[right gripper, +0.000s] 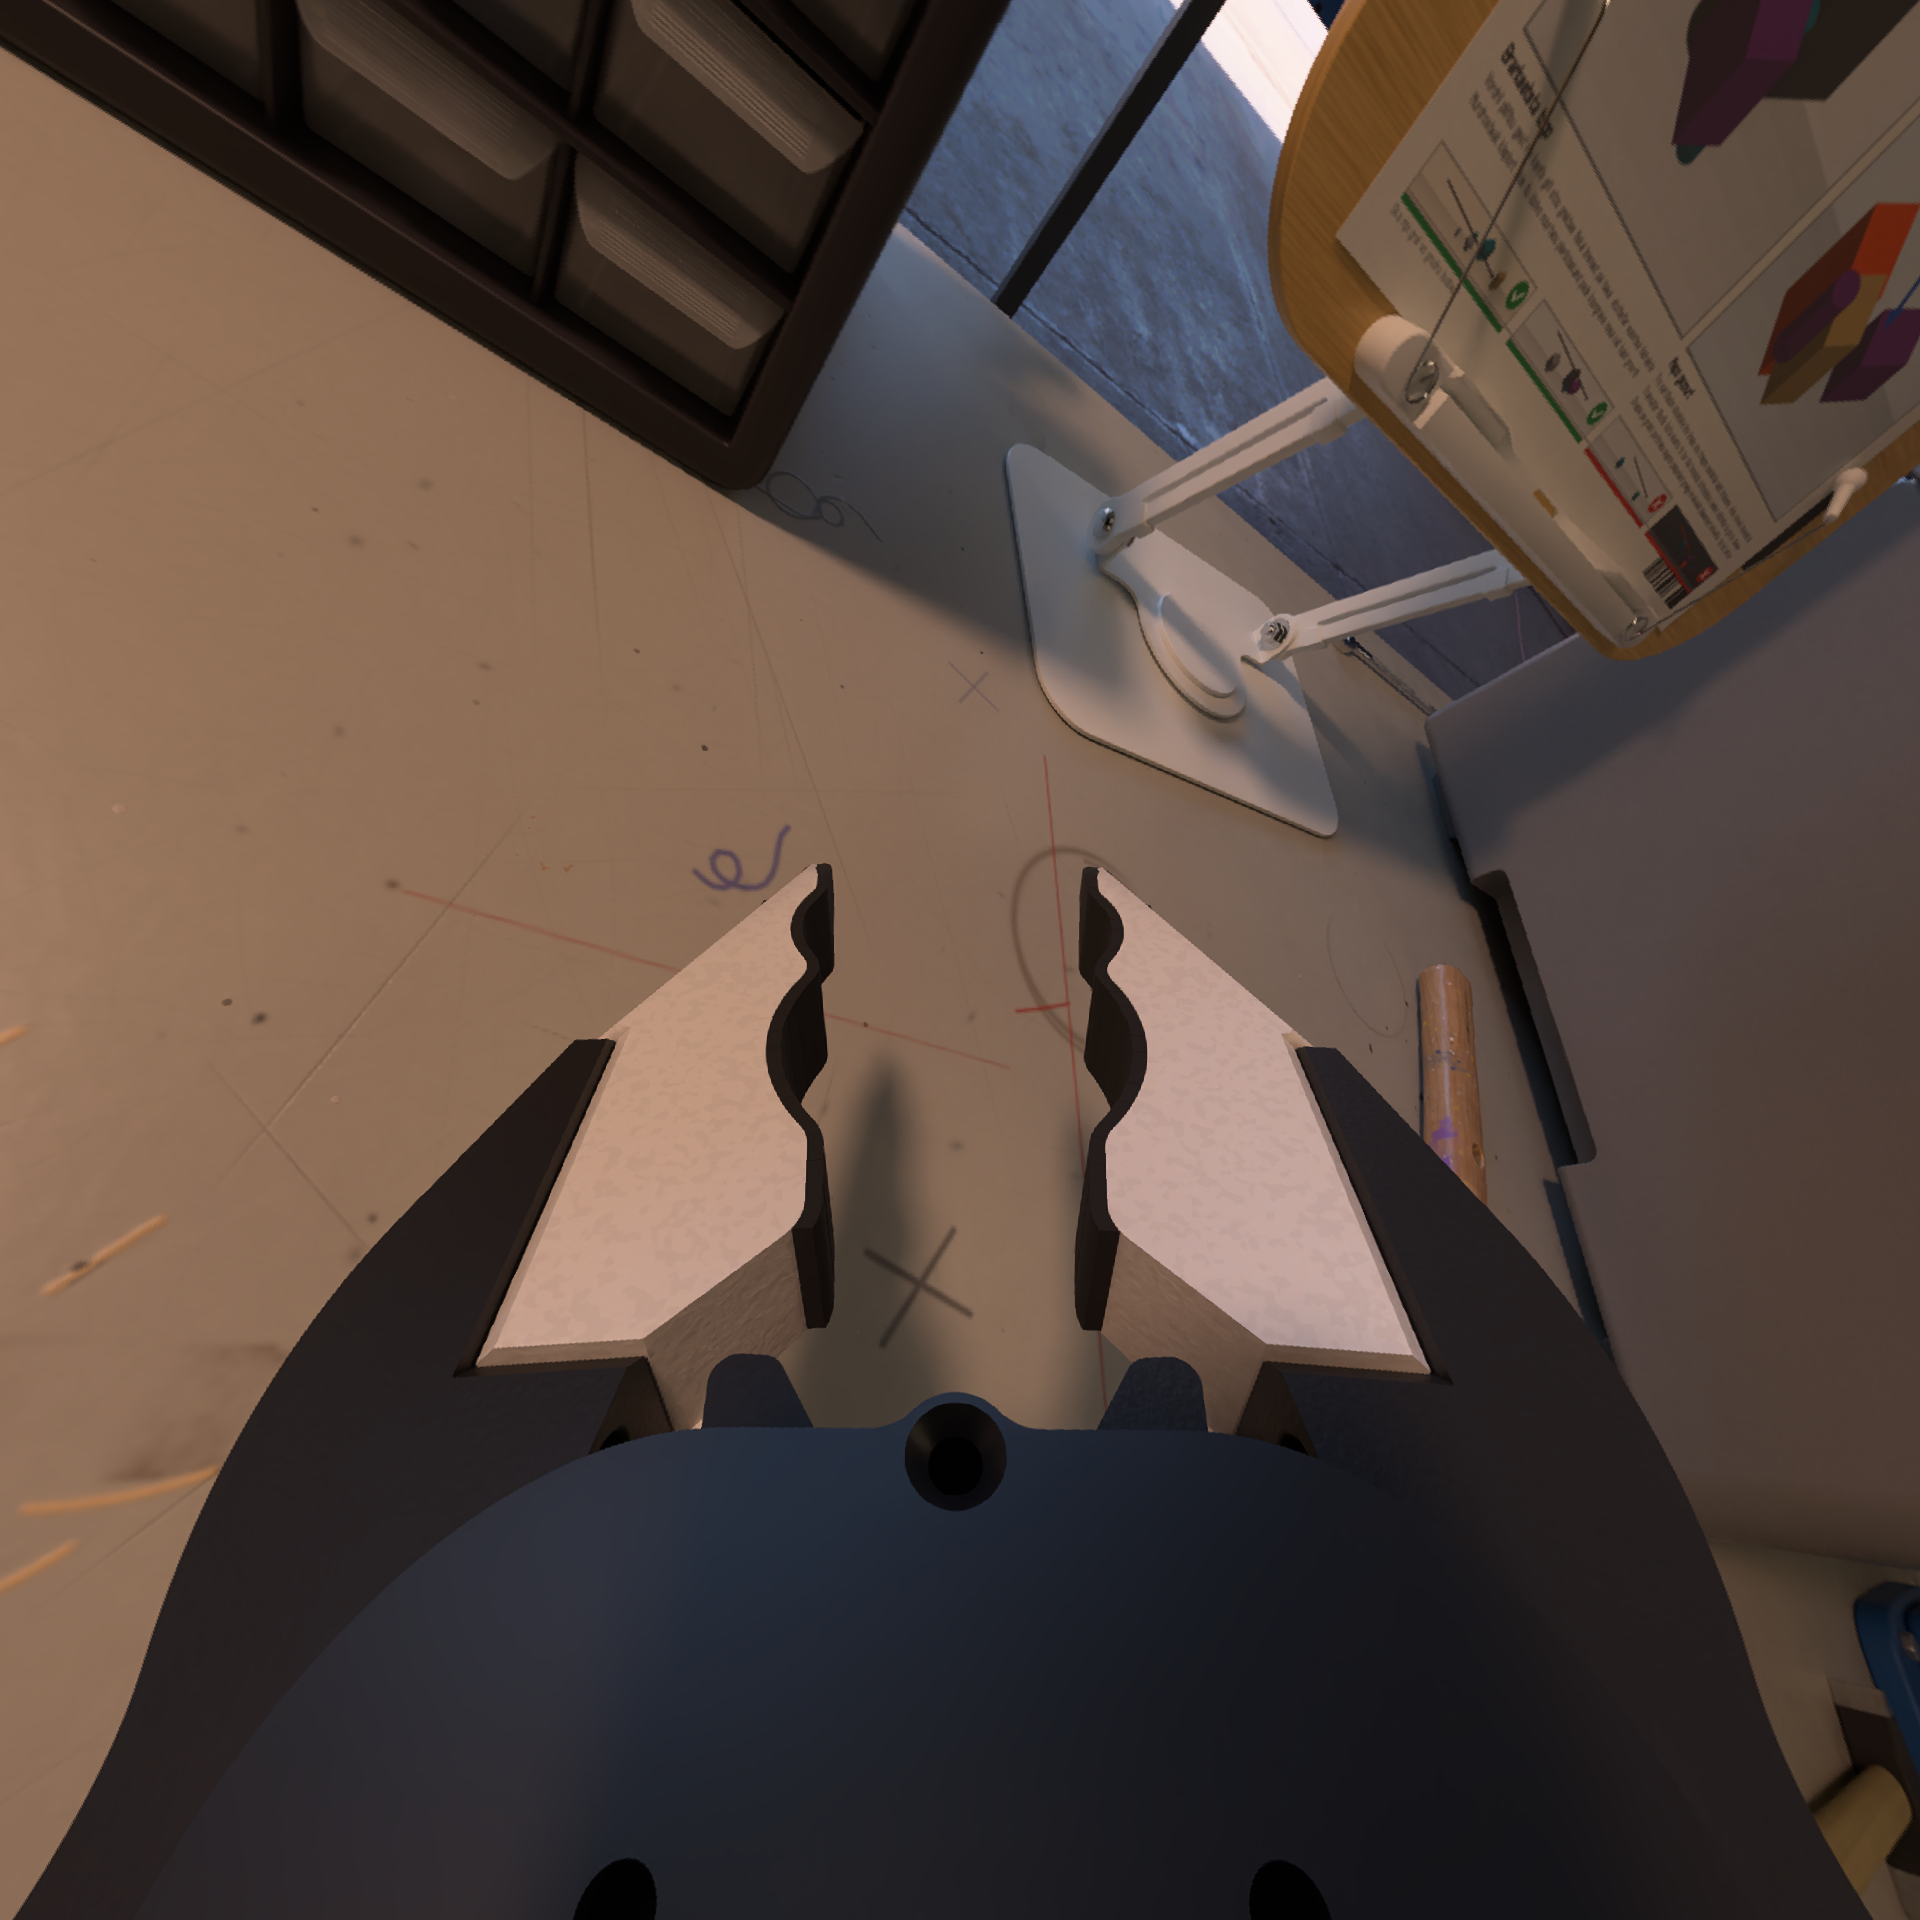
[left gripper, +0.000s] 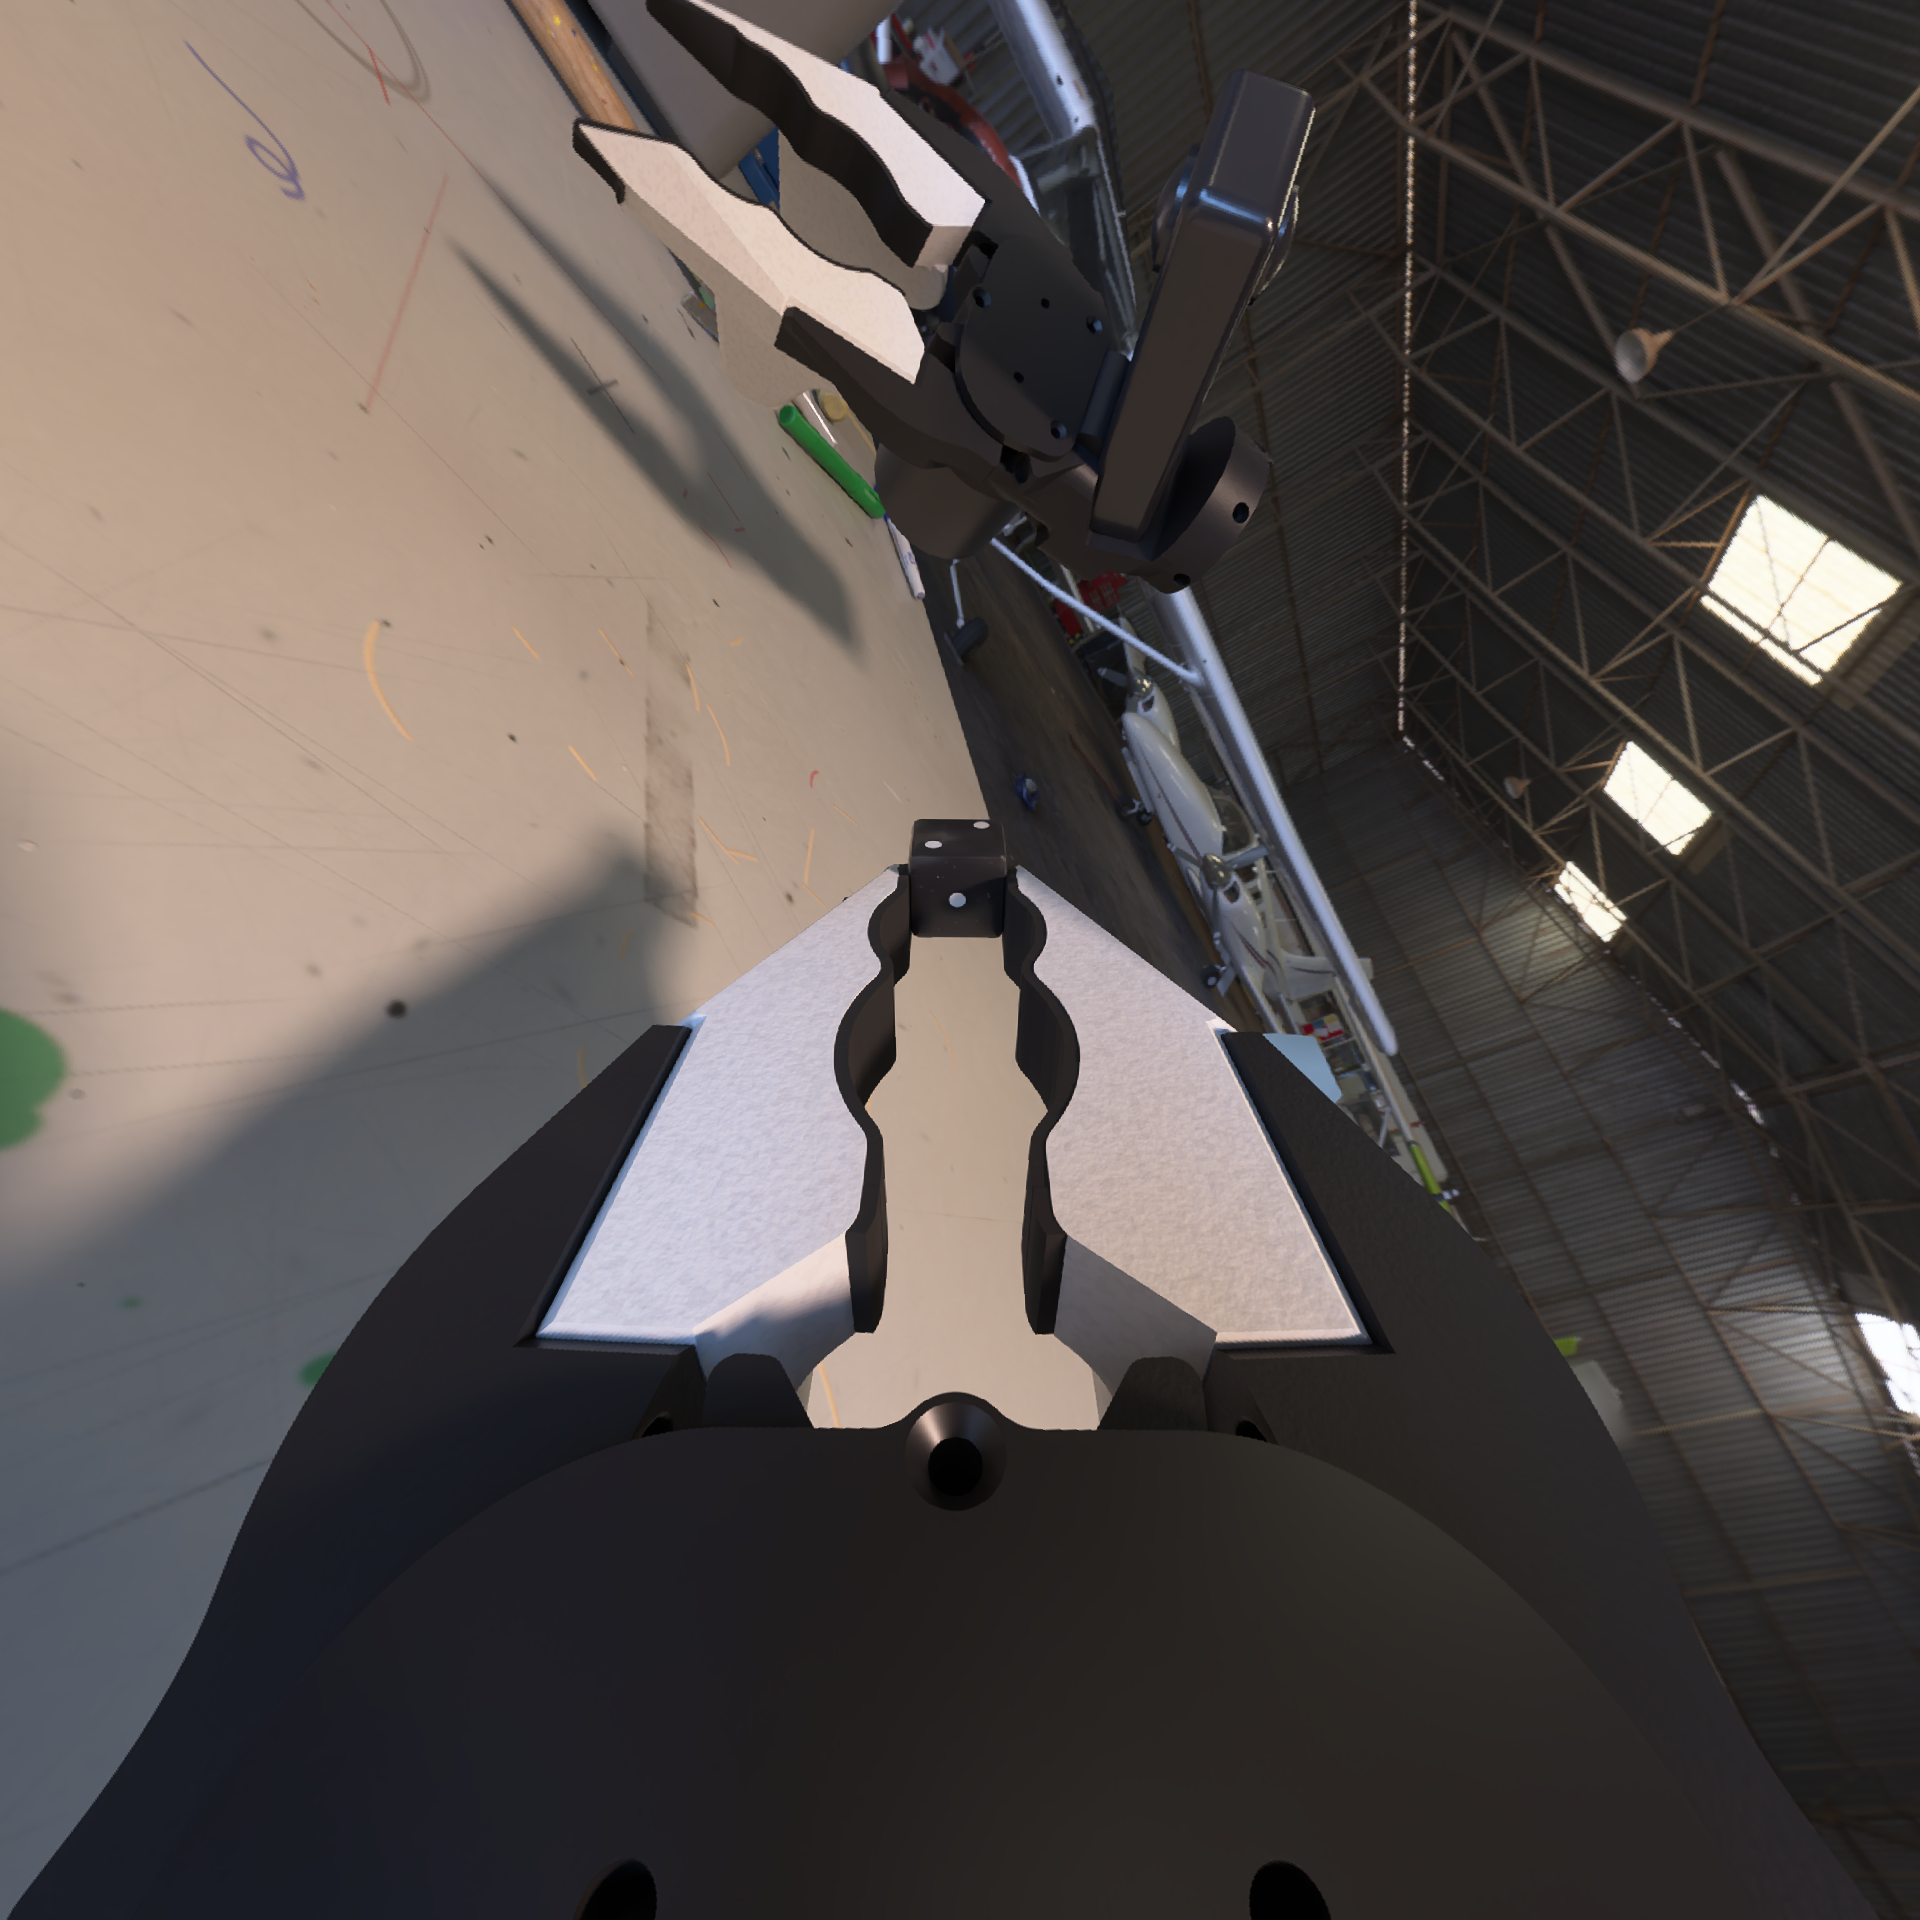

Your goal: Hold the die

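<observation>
Left wrist view has the left gripper [left gripper: 956, 894] clamped on the black die [left gripper: 957, 879], which sits pinched at the very fingertips, lifted off the beige table [left gripper: 312, 623]; only two white-dotted faces show, the rest hidden between the pads. Farther off, the right gripper [left gripper: 769, 156] hangs over the table with its fingers spread and nothing between them, its upper tip cut off by the frame edge. Right wrist view confirms the right gripper [right gripper: 956, 883] gaping wide over bare tabletop [right gripper: 364, 727]. A dark drawer cabinet [right gripper: 540, 208] is cropped at the top, and a wooden dowel [right gripper: 1449, 1081] lies partly hidden behind the right finger [right gripper: 1226, 1122]
</observation>
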`<move>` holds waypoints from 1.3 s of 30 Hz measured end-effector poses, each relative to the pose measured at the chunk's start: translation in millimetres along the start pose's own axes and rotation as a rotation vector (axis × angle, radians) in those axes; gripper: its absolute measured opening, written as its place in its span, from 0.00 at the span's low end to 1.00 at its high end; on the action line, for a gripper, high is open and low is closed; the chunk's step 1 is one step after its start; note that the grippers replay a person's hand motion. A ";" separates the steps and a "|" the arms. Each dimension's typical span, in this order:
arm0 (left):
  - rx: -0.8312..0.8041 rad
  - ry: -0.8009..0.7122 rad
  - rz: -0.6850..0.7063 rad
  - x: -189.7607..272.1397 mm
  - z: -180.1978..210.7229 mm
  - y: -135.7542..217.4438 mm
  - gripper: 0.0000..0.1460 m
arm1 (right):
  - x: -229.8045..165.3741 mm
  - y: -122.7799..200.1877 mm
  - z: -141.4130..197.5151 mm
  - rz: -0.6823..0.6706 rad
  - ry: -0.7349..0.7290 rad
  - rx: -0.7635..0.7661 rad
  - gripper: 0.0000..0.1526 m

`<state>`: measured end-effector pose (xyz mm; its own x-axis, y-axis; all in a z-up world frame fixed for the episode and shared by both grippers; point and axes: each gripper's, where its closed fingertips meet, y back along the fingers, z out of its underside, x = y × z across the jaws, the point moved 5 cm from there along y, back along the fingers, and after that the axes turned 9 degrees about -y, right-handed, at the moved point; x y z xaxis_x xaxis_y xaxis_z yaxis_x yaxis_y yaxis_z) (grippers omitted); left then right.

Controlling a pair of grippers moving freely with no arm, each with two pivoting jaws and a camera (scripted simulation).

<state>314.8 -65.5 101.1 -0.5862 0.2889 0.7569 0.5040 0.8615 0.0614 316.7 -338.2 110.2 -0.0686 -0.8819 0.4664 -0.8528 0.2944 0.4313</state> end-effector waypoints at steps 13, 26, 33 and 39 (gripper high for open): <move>0.290 -0.006 -0.300 8.1 -31.3 -31.3 0.11 | -119.2 75.8 -32.4 -0.919 0.033 0.318 0.46; -0.013 -0.757 -1.288 30.7 -52.2 -69.3 0.11 | -123.4 43.4 -21.4 -0.759 -0.077 0.287 0.40; -0.017 -0.492 -0.872 54.5 -25.2 -59.2 0.11 | -120.6 80.9 -38.9 -0.901 0.002 0.560 0.50; -0.087 0.144 -0.396 43.0 -7.0 25.6 0.11 | -162.7 111.6 -38.6 -1.014 0.149 0.624 0.52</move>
<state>306.9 -33.9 139.8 -0.6537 -0.1236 0.7466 0.3133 0.8539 0.4156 252.7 -147.7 112.3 0.8047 -0.5459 0.2333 -0.5907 -0.7751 0.2241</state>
